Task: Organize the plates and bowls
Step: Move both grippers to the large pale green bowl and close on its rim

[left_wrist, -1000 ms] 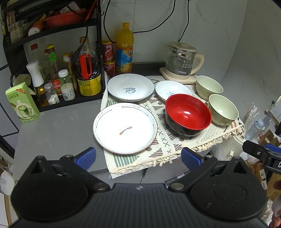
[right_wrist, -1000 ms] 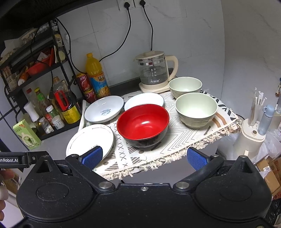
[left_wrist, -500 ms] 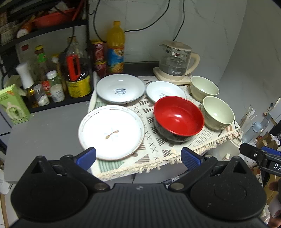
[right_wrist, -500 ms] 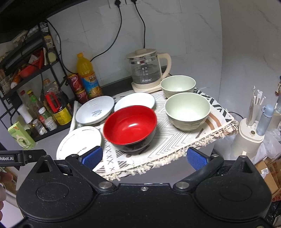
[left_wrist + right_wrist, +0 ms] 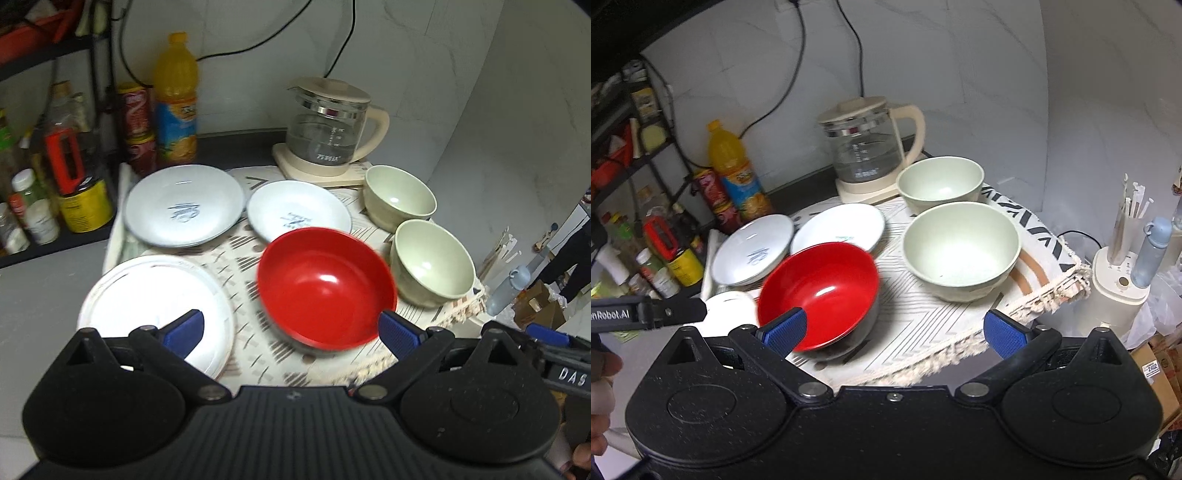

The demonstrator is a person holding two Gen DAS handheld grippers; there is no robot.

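1. Left gripper [image 5: 290, 334]: jaws spread wide, empty, hovering over the near edge of the patterned cloth [image 5: 243, 258]. Right gripper [image 5: 894, 330]: jaws likewise wide, empty.
2. Positions: red bowl [image 5: 325, 288] at centre-front of the cloth; two pale green bowls [image 5: 432, 262], [image 5: 400, 197] to its right, apart; large white plate [image 5: 155, 299] front-left, half on the cloth, half on the grey worktop [image 5: 40, 280]; two smaller white plates [image 5: 184, 205], [image 5: 299, 216] behind. Nothing stacked yet.
3. Risk: the red bowl's rim looks glossy and sloped; a shallow pinch could slip and drop it.
4. Risk: the fringed cloth overhangs the worktop edge. A jaw catching the fringe could drag the cloth and everything on it.
5. Risk: the near green bowl sits close to that edge; a sideways nudge could tip it off.
6. Risk: the glass kettle [image 5: 871, 147] stands just behind the far green bowl; overreach may strike it.
7. Risk: both views blurred, suggesting fast motion; the two grippers are close and could collide.
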